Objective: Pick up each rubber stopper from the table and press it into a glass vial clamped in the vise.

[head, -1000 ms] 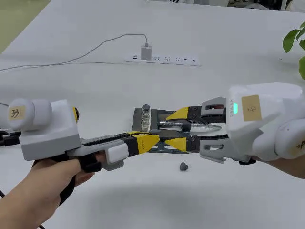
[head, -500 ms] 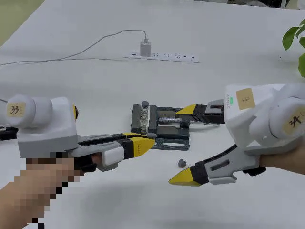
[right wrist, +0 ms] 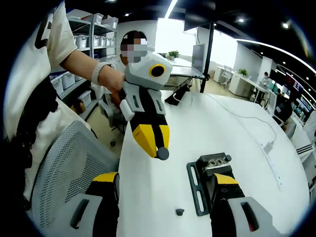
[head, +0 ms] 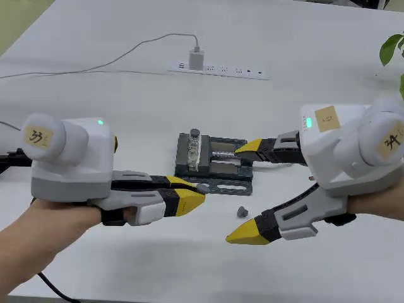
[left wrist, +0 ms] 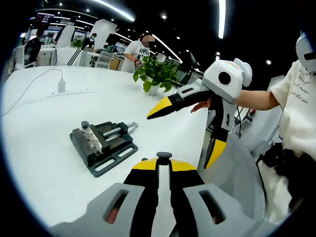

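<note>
Near the black metal vise, the left gripper pinches a dark-grey rubber stopper (bound for a clear glass vial); the right gripper gapes wide to take a loose grey stopper.

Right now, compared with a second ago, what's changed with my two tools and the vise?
The right tool pulled back off the vise and opened wide beside the loose stopper. The left tool stays shut on a stopper; vise, vials and loose stopper haven't moved.

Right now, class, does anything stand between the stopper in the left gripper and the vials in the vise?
Nothing visible does: the left gripper holds its stopper beside the vise, open space to the vials; the right gripper stands clear.
</note>
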Tool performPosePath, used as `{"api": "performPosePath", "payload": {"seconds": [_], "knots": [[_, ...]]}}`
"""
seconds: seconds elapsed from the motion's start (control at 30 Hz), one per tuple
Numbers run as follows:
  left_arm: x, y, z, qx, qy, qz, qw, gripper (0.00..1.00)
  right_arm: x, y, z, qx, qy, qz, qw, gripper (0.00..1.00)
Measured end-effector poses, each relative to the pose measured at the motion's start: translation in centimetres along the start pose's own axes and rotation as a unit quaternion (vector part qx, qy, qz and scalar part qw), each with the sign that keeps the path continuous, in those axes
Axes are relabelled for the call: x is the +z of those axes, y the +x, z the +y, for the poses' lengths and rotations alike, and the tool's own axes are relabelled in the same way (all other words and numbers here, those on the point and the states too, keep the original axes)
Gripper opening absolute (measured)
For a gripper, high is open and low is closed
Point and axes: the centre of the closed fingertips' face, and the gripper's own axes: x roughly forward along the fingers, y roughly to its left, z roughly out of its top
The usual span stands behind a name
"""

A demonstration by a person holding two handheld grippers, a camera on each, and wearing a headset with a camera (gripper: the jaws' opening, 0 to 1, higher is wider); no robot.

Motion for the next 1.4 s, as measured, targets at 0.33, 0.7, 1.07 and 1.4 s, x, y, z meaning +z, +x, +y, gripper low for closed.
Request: {"api": "performPosePath", "payload": {"seconds": [0.33, 0.7, 1.07, 1.4], "knots": [[-1.4, 0.2, -0.3, -0.011, 0.119, 0.068, 0.9905, 0.03, -0.2, 0.8, 0.6, 0.029, -0.018, 0.014, 0.9993, 0.66], [-2.6, 0.5, -0.3, -0.025, 0.19, 0.114, 0.9749, 0.03, 0.4, 2.2, 1.2, 0.069, -0.033, 0.02, 0.9968, 0.53], [-3.0, 0.8, -0.1, -0.025, 0.199, 0.119, 0.9724, 0.03, 0.4, 3.1, 1.7, 0.094, -0.036, 0.026, 0.9946, 0.33], [-3.0, 1.1, 0.0, -0.025, 0.199, 0.114, 0.973, 0.03, 0.1, 2.9, 2.3, 0.113, -0.043, 0.03, 0.9922, 0.15]]}}
